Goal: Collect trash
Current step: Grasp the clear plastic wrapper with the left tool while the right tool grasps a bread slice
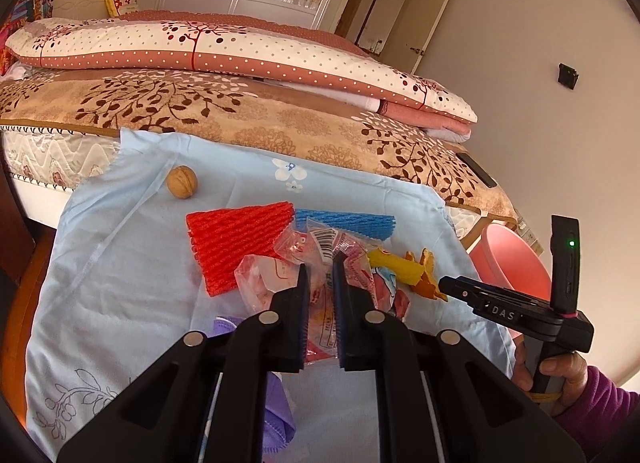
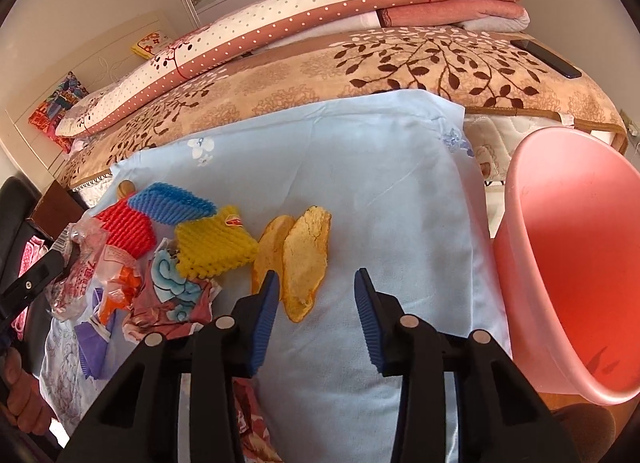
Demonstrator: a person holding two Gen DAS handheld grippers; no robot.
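**Two grippers working over litter on a blue cloth**

Two hand-held grippers are hovering above a pale blue cloth spread at the bedside. Nearest the left wrist camera, the left gripper is pinching a clear plastic wrapper printed in red and orange, its blue-padded fingers pressed against the film from both sides. A purple foam net is lying partly beneath that gripper. Nearest the right wrist camera, the right gripper is standing spread wide with nothing between its pads; its left fingertip is sitting just beside two pieces of orange peel lying on the cloth. To the left of the peel, a yellow foam net is resting beside crumpled printed wrappers. Farther back, a red foam net and a blue foam net are lying side by side, and a walnut is sitting apart near the cloth's far edge. At the cloth's right edge, a pink plastic basin is tilting its open mouth toward the cloth. Beyond, folded quilts are stacked on the leaf-patterned blanket, with a black phone lying near its corner.
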